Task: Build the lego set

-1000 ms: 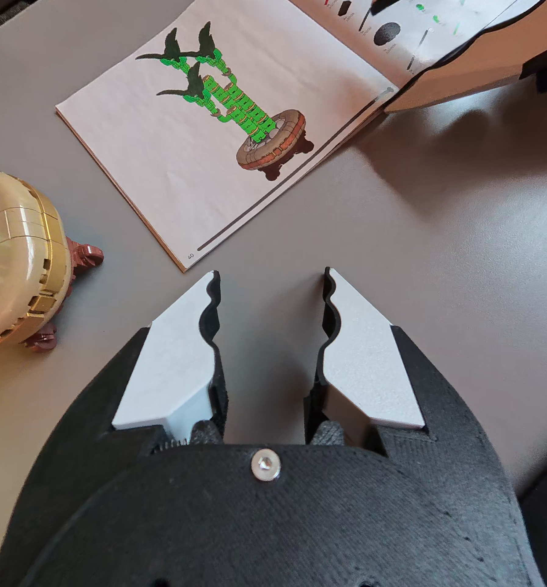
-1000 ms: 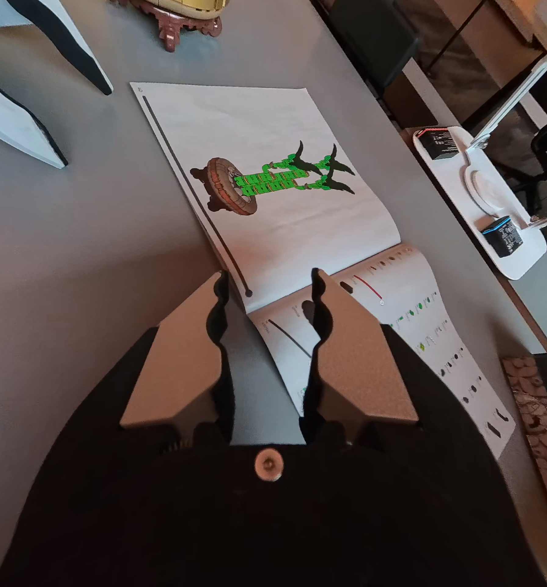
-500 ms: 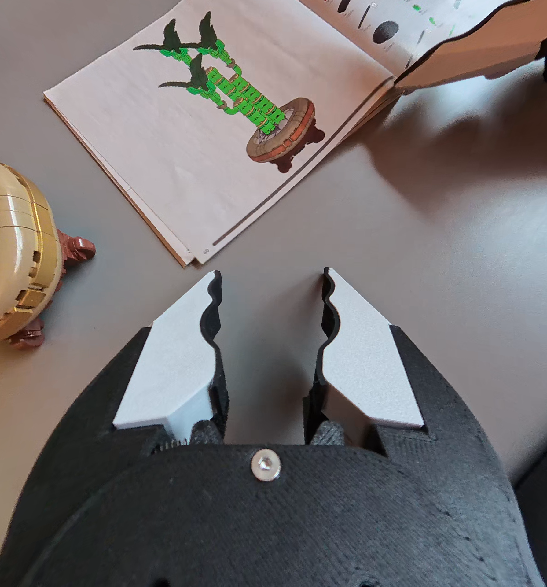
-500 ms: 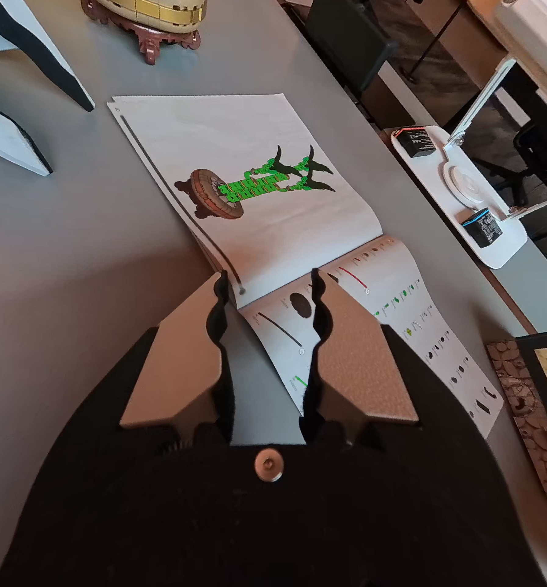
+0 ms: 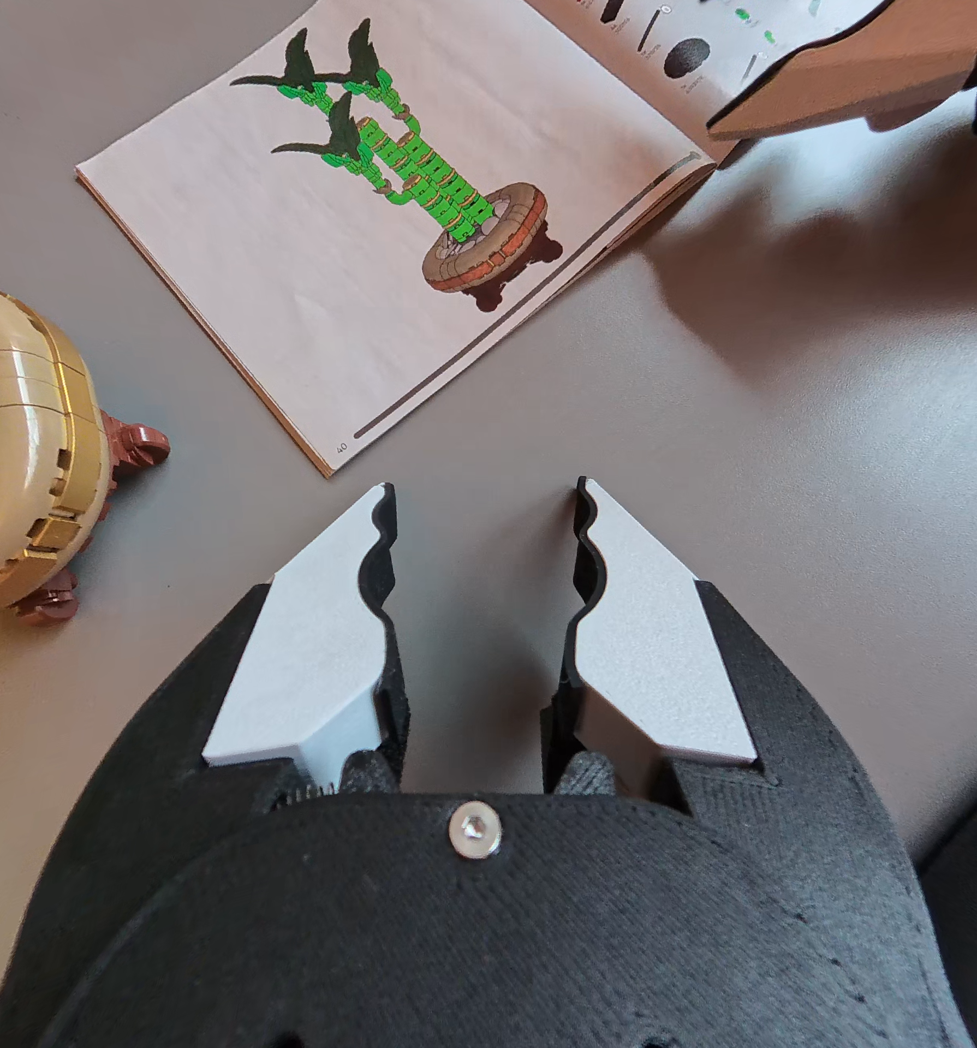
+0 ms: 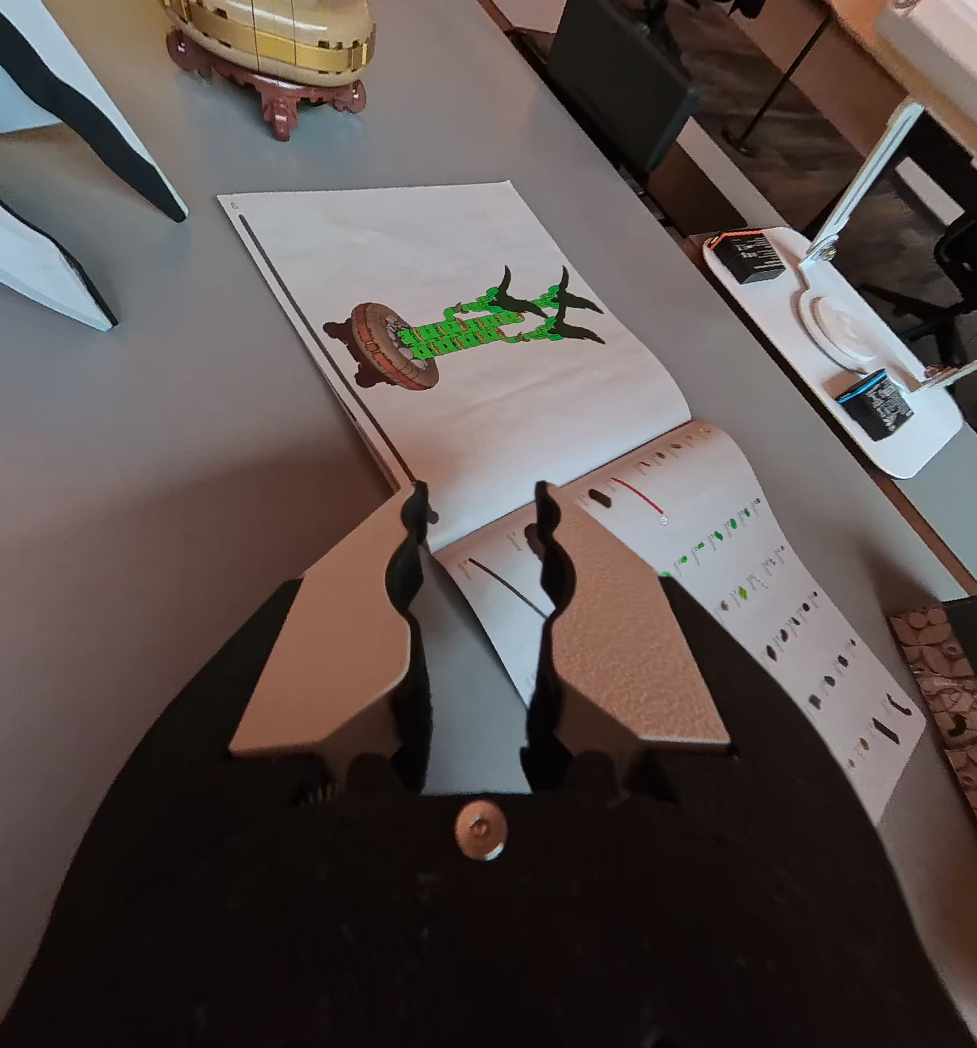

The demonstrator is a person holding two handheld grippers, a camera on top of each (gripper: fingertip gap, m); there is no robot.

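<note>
Both empty: left gripper (image 5: pixel 485 489) fingers spread, right gripper (image 6: pixel 478 492) fingers parted over booklet (image 6: pixel 475 295).

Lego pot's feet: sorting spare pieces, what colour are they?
Reddish brown feet, clearest in the right wrist view.

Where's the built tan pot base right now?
The tan pot base sits at the left wrist view's left edge, left of the open instruction booklet; the right wrist view shows it top centre, beyond the booklet.
</note>
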